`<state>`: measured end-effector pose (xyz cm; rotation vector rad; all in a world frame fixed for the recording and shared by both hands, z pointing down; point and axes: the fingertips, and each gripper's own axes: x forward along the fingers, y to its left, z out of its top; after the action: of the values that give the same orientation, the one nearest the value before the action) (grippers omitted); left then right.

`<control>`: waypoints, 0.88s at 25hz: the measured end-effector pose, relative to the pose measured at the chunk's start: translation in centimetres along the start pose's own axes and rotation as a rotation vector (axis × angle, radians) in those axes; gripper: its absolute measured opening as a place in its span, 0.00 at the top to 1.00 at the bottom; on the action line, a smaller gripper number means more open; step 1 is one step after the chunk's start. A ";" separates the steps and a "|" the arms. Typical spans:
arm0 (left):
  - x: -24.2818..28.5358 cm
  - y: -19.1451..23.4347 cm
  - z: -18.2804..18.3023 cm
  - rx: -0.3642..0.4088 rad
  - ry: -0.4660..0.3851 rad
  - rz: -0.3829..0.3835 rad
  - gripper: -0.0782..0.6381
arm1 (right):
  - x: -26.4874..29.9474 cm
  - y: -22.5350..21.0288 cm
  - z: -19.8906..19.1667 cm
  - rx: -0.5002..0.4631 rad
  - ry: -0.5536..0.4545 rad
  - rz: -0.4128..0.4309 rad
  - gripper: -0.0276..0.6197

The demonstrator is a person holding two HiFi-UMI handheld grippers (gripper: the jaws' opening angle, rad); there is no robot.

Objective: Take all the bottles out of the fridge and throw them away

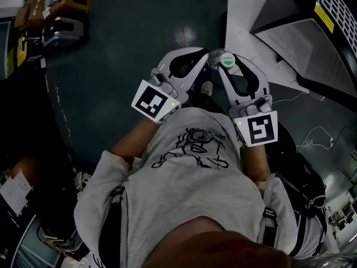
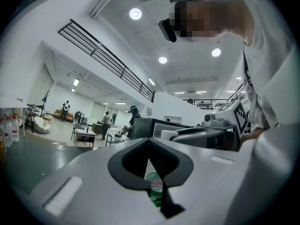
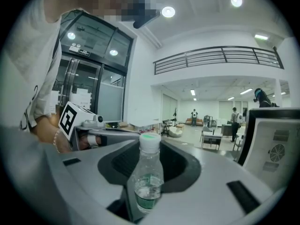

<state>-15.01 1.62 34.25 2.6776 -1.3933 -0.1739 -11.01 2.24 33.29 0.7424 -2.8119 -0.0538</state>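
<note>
In the right gripper view a clear bottle with a white-green cap and a green label stands upright between the jaws of my right gripper, which is shut on it. From the head view the cap of that bottle shows at the tip of the right gripper. My left gripper is close beside it, at the same height. In the left gripper view a second clear bottle with a green label shows in the narrow slit between the jaws of the left gripper; most of it is hidden.
Dark floor lies below me. A white cabinet side and a black machine stand at the upper right, yellow cases at the upper left. A white cable lies on the floor. Several bottles stand far left; people and tables are far off.
</note>
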 end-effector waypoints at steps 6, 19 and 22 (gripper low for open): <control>-0.4 0.2 -1.1 0.002 0.017 0.005 0.88 | 0.5 0.2 -1.2 -0.005 -0.002 0.003 0.74; -0.6 1.9 -6.1 -0.036 0.073 0.041 0.88 | 2.8 0.8 -6.3 -0.003 0.026 0.032 0.74; -0.8 2.4 -7.4 -0.041 0.082 0.051 0.88 | 3.4 1.1 -7.8 0.004 0.039 0.042 0.74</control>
<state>-16.21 1.30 41.96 2.5826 -1.4154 -0.0854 -12.64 1.74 41.76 0.6781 -2.7895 -0.0263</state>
